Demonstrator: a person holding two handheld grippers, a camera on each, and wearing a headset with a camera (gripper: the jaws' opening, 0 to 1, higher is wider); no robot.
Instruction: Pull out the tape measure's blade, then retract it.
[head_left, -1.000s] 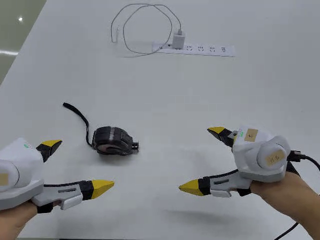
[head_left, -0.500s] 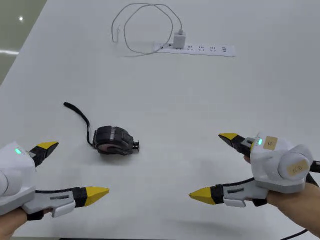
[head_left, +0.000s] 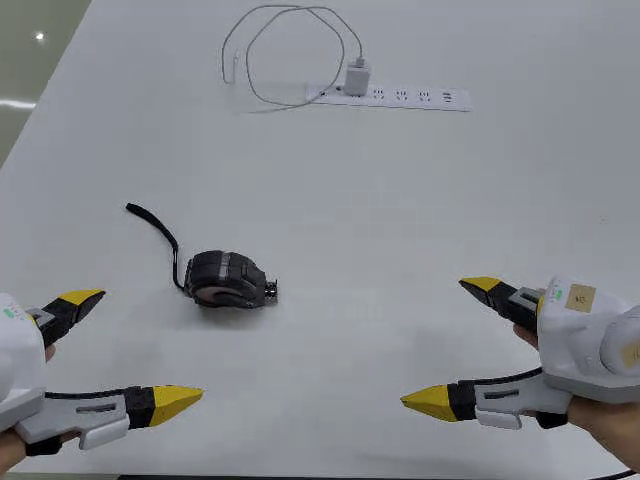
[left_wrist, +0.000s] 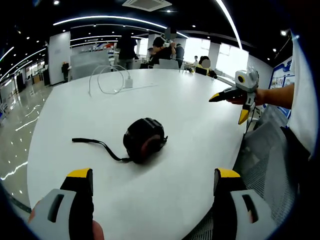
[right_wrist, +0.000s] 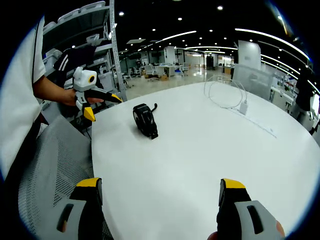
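The tape measure (head_left: 228, 280) lies on the white table (head_left: 400, 200), left of centre. Its blade is wound in and its black strap (head_left: 155, 232) trails away to the far left. The left gripper (head_left: 135, 347) hovers nearer the person, below and left of the tape measure and not touching it, its yellow-tipped jaws spread wide and holding nothing. The right gripper (head_left: 449, 343) hangs well apart on the right side, jaws equally wide and empty. A power strip (head_left: 400, 98) with a looped cable (head_left: 280, 50) sits at the far edge.
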